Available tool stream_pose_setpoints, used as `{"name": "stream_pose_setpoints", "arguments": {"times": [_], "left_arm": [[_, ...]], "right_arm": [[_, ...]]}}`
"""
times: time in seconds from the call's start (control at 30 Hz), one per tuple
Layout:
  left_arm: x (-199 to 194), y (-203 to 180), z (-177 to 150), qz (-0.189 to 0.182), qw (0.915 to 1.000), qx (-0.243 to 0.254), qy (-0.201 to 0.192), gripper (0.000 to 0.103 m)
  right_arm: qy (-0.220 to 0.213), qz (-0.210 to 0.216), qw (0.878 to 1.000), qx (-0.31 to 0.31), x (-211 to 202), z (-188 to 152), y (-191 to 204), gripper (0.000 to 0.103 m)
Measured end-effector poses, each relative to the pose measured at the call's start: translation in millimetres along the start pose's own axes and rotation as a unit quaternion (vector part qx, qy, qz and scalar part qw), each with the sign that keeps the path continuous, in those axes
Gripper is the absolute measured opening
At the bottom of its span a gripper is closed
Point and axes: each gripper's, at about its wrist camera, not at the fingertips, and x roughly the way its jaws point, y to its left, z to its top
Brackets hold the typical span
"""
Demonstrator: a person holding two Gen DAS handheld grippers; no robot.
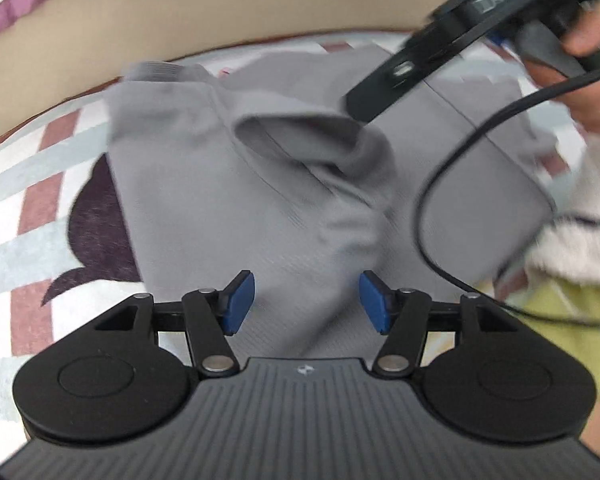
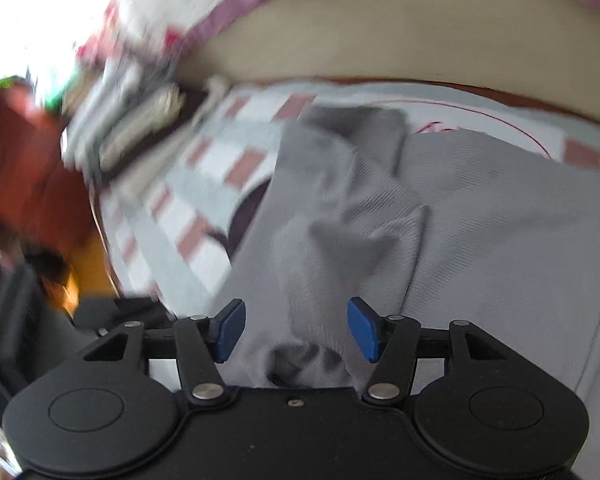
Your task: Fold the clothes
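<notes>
Grey garment (image 1: 228, 184) lies mostly flat on a checked blanket (image 1: 32, 216) with pale and brownish-red squares and a dark purple shape printed on it. Both views are motion-blurred.

Left wrist view: left gripper (image 1: 307, 300) points down at the garment, jaws apart, blue pads (image 1: 242, 300) clear of the cloth; grey fabric shows in the gap below them but nothing is pinched. The garment's long axis runs away from the jaws toward the far edge of the blanket. Ahead of the jaws a loose fold (image 1: 312, 140) stands up as an open loop. A ribbed cuff or hem (image 1: 156, 72) sits at the far left corner, ahead and left of the jaws. A straight seam (image 1: 464, 116) runs ahead and to the right.

The right gripper (image 1: 364, 110) comes in from the upper right, held by a hand (image 1: 588, 76), tip just at the raised fold; contact cannot be told. A black cable (image 1: 432, 184) loops over the garment's right side. A white fuzzy sleeve (image 1: 580, 240) sits right of the jaws.

Right wrist view: right gripper (image 2: 296, 330) jaws apart, rumpled grey cloth (image 2: 332, 248) between and ahead of them, pads not pressing on it. Bare blanket lies left of the jaws; beyond its left edge are blurred objects I cannot identify. A tan band (image 2: 420, 32) borders the far edge.
</notes>
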Motion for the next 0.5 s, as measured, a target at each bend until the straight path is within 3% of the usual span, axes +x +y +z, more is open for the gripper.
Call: {"name": "stream_pose_setpoints", "arguments": {"times": [0.13, 0.17, 0.2, 0.23, 0.27, 0.37, 0.43, 0.5], "left_arm": [[12.3, -10.4, -2.9, 0.032, 0.9991, 0.026, 0.012, 0.061], [16.4, -11.4, -3.7, 0.050, 0.9984, 0.026, 0.010, 0.072], [20.7, -12.4, -4.8, 0.069, 0.9972, 0.025, 0.007, 0.076], [24.2, -12.7, -5.6, 0.086, 0.9960, 0.024, 0.009, 0.076], [27.0, -12.6, -6.2, 0.101, 0.9945, 0.022, 0.013, 0.076], [26.0, -9.5, -9.5, 0.115, 0.9933, 0.013, 0.009, 0.059], [23.1, -9.5, -14.6, 0.122, 0.9920, 0.028, 0.009, 0.054], [19.2, -9.5, -20.0, 0.130, 0.9906, 0.042, 0.006, 0.054]], "right_arm": [[0.010, -0.078, 0.995, -0.063, 34.3, -1.1, 15.2, 0.061], [0.009, -0.093, 0.993, -0.074, 42.9, -0.6, 16.0, 0.052], [0.009, -0.109, 0.991, -0.078, 45.4, 1.3, 14.7, 0.015], [0.008, -0.125, 0.989, -0.079, 45.5, 3.7, 12.5, 0.005], [-0.003, -0.124, 0.991, -0.054, 35.6, 5.1, 5.4, 0.005], [-0.048, -0.094, 0.992, 0.074, -19.3, -2.9, -30.4, 0.005], [-0.059, -0.134, 0.981, 0.128, -48.0, -17.1, -55.5, 0.013], [-0.066, -0.193, 0.965, 0.167, -69.7, -30.1, -78.9, 0.014]]}}
